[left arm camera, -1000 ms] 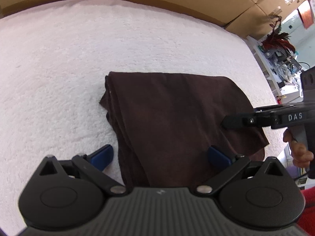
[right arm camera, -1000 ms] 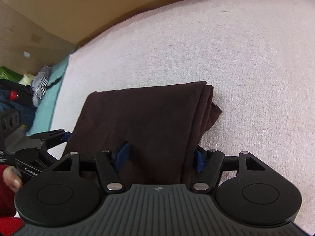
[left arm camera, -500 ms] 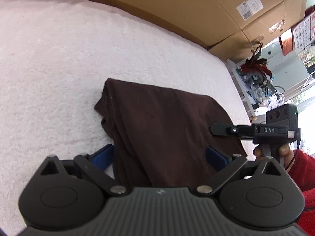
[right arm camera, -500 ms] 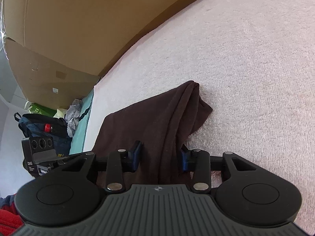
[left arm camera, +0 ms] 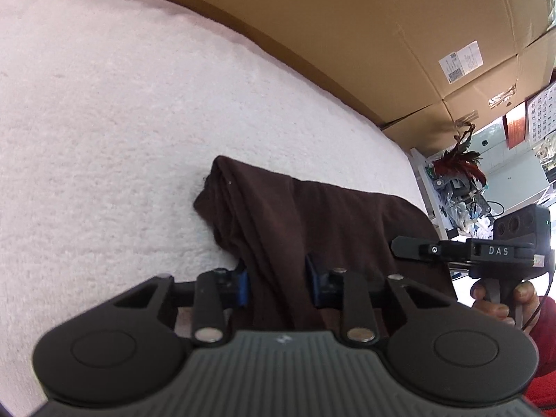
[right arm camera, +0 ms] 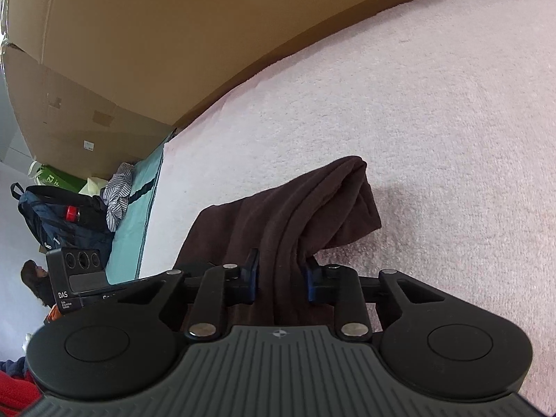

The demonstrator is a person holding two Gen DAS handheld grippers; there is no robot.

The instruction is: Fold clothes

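Now both grippers pinch the folded brown garment (left arm camera: pixel 312 215).

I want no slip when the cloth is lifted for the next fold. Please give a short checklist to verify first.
1. Left gripper fingers have just been closing, cloth bunched between them: ok.
2. Right gripper fingers have just been closing, cloth edge between them: ok.
3. Both grips at the near edge, one each side: ok.
4. All layers caught in each grip: cannot tell.
5. White cover beyond the cloth free of other things: ok.
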